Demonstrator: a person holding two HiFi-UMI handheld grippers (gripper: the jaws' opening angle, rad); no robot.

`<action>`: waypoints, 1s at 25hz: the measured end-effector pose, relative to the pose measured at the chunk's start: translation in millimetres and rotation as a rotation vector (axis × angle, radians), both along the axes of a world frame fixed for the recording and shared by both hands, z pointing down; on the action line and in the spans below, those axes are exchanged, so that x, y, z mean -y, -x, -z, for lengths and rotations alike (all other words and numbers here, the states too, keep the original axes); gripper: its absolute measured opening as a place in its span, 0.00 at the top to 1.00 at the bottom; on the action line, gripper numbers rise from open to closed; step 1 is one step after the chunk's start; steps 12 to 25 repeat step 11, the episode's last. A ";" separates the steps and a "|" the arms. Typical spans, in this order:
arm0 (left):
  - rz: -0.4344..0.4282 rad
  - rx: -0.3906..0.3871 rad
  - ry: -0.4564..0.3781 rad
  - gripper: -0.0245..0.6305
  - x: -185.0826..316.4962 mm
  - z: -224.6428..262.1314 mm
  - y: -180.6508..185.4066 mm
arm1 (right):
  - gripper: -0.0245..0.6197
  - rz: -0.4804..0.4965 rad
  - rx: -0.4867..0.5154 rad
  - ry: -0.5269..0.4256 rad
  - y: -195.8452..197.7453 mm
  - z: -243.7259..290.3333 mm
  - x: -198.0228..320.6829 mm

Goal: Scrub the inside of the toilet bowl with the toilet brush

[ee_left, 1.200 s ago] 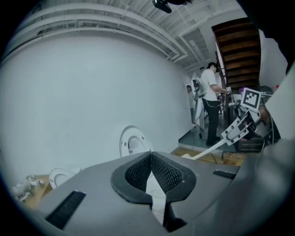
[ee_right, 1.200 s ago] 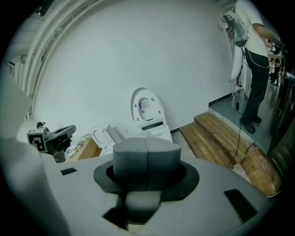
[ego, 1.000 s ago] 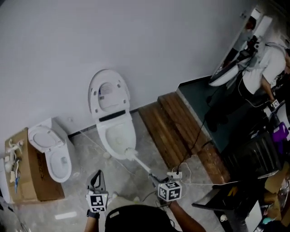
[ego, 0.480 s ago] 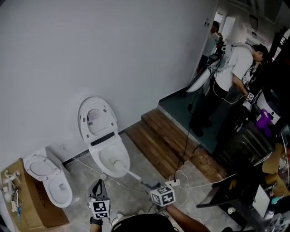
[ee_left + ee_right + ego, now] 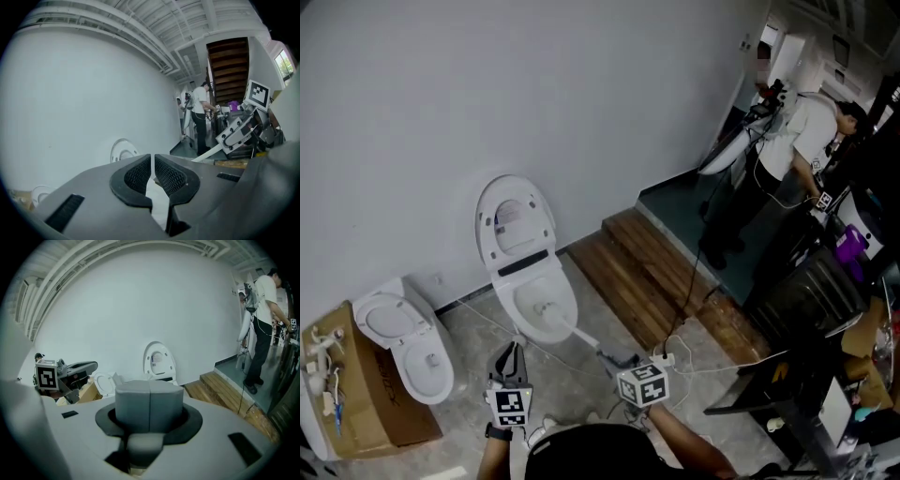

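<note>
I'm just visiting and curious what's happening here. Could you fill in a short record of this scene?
Setting: white toilet with raised lid against a pale wall
Tool: white long-handled toilet brush, head inside the bowl
Right gripper: jaws shut on the brush handle
Left gripper: jaws together, holding nothing
Nearby: smaller white toilet, brown cardboard box, wooden steps

My head camera looks steeply down on the toilet (image 5: 521,292) from well above. My gripper cameras sit low, facing the wall (image 5: 534,84); all three share that toilet.
</note>
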State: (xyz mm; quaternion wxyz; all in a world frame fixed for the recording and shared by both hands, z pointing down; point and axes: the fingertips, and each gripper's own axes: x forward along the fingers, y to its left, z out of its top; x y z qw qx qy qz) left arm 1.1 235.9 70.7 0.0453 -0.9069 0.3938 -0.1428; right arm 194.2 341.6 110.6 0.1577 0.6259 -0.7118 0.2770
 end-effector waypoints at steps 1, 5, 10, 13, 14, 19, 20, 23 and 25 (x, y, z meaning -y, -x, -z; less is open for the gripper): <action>-0.001 -0.002 -0.007 0.93 1.2 2.6 -2.8 | 0.71 0.003 -0.005 -0.007 -0.8 2.7 2.3; -0.026 -0.011 -0.029 0.93 3.2 8.8 -12.7 | 0.72 -0.014 -0.016 -0.020 -4.8 2.6 1.4; -0.051 -0.022 -0.094 0.93 24.4 27.7 -25.5 | 0.72 -0.040 -0.050 -0.062 -19.5 14.4 20.5; -0.051 -0.025 -0.110 0.93 30.1 32.3 -26.5 | 0.72 -0.042 -0.058 -0.074 -21.7 17.4 27.0; -0.051 -0.025 -0.110 0.93 30.1 32.3 -26.5 | 0.72 -0.042 -0.058 -0.074 -21.7 17.4 27.0; -0.051 -0.025 -0.110 0.93 30.1 32.3 -26.5 | 0.72 -0.042 -0.058 -0.074 -21.7 17.4 27.0; -0.051 -0.025 -0.110 0.93 30.1 32.3 -26.5 | 0.72 -0.042 -0.058 -0.074 -21.7 17.4 27.0; -0.051 -0.025 -0.110 0.93 30.1 32.3 -26.5 | 0.72 -0.042 -0.058 -0.074 -21.7 17.4 27.0; -0.051 -0.025 -0.110 0.93 30.1 32.3 -26.5 | 0.72 -0.042 -0.058 -0.074 -21.7 17.4 27.0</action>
